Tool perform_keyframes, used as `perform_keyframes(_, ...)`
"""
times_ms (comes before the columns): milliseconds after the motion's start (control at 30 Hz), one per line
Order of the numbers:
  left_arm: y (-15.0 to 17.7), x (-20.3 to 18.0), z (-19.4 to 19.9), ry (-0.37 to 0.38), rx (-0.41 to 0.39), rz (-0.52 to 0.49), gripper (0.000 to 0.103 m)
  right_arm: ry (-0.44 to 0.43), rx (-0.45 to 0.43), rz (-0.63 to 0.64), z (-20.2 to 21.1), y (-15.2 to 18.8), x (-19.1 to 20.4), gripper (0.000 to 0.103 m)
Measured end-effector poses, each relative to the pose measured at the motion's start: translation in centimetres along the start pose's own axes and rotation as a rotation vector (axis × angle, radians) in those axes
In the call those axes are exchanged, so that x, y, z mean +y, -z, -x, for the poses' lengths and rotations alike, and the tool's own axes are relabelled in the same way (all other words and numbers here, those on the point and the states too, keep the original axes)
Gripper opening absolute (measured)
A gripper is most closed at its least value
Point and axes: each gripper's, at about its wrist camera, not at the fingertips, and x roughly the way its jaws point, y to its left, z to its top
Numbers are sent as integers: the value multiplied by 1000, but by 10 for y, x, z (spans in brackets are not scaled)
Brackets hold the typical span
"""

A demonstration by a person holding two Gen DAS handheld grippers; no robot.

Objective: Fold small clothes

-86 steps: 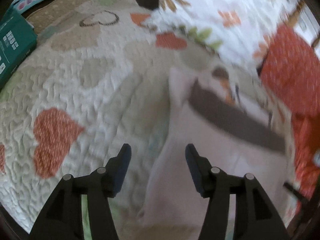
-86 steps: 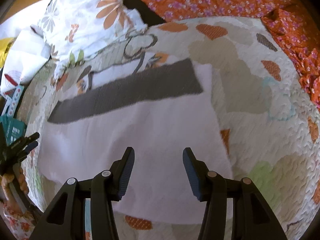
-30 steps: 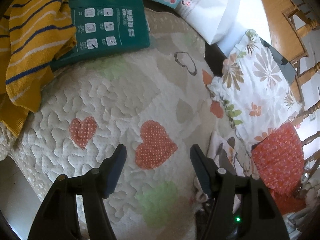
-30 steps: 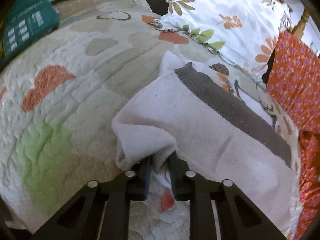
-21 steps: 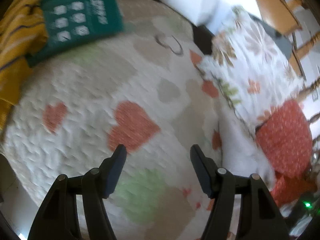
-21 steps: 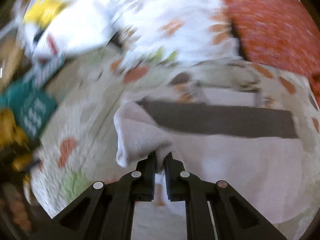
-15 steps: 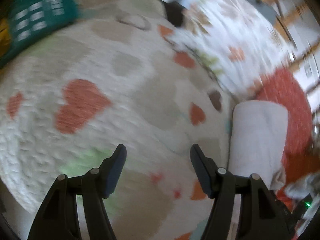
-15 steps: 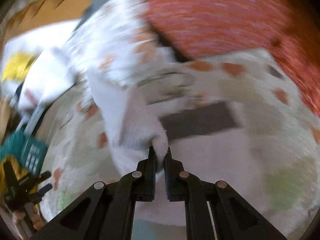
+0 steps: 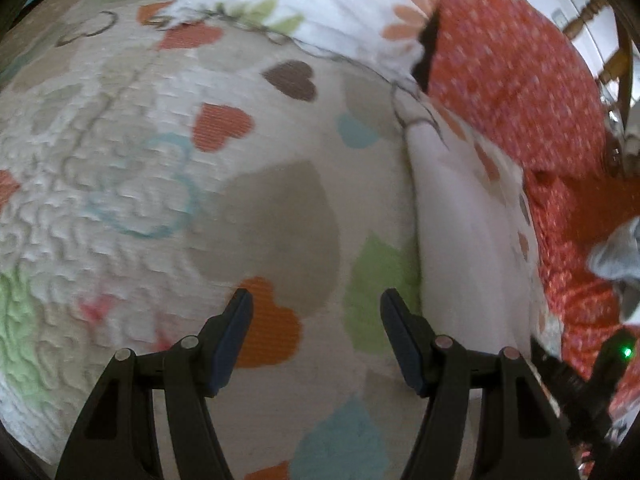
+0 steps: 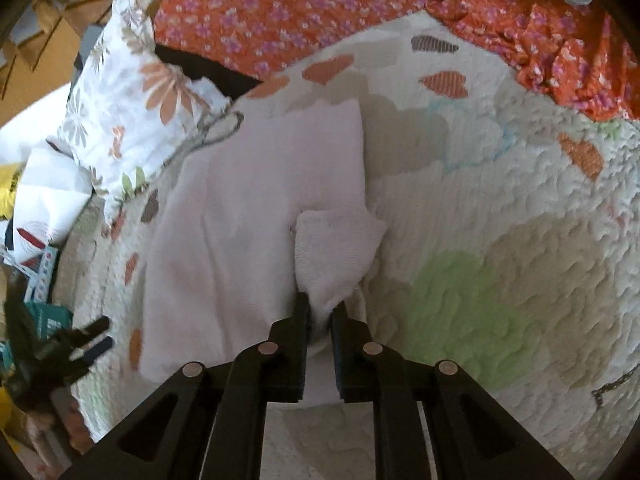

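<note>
The right gripper [image 10: 320,312] pinched a corner of the white terry cloth [image 10: 256,216], which lay on the heart-patterned quilt [image 10: 500,220], long axis running toward eleven o'clock; the left gripper [image 9: 316,316] hung spread and empty, the cloth at its three o'clock, the right arm nearer.

Heart-print quilt [image 10: 500,208]; white cloth [image 10: 256,200] and floral pillow [image 10: 132,92] lie on it

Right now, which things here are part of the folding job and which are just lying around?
Job:
white cloth, corner pinched by the right gripper
left gripper, open over the quilt

Lying about:
floral pillow
orange fabric
green box
</note>
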Motion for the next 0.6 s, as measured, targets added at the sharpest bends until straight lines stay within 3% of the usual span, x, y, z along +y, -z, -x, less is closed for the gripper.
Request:
perform_keyframes(300,-3,-30,-26,83,53,2,66,51,-83,-88,11,-38,-30,23)
perform_keyframes(467,-4,-46,-45,120,91,-7,70,0,12,-84,-19,-51,-31,32)
perform_keyframes(533,-2,-51,-49,118,101,-17,71,-25,42,-84,-25,-46,-32,32)
perform_keyframes(600,-1,-55,-51,112,102,-37,72,-17,64,-69,-29,-38,-31,39)
